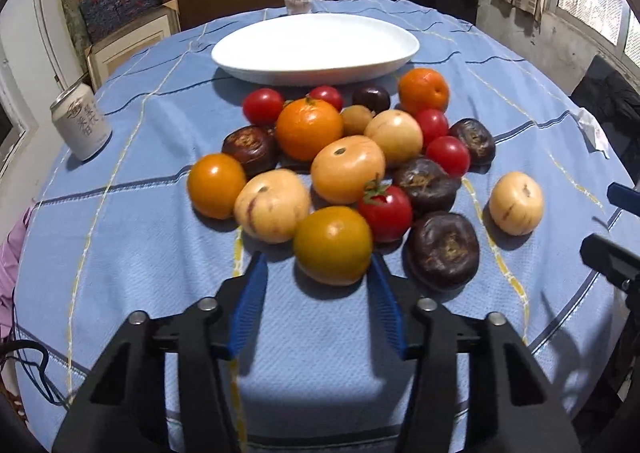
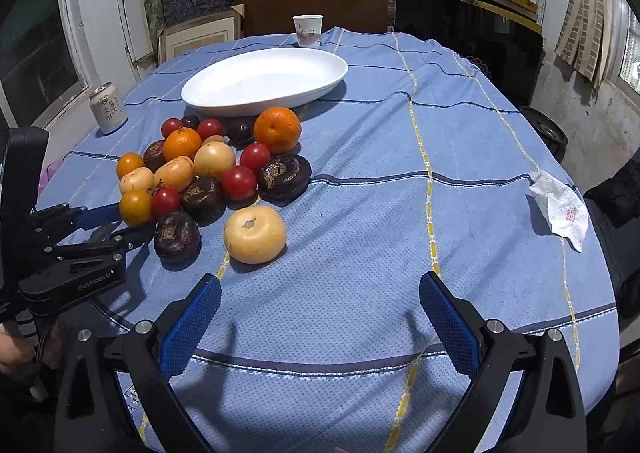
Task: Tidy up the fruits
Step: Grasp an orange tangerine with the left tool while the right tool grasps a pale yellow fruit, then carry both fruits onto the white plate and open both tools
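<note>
Both your grippers gape: left gripper (image 1: 318, 273) just beside the orange tomato (image 1: 333, 245), nearest in the pile. Right gripper (image 2: 320, 293) is empty, near the plate (image 2: 264, 79).

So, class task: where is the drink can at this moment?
The drink can stands upright near the table's left edge in both views, left of the fruit pile and apart from it, nearer than the white plate.

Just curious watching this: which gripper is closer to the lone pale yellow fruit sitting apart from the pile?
Right. The right gripper is open, with the pale yellow fruit just ahead of its left finger. The left gripper is open at an orange fruit across the pile.
</note>
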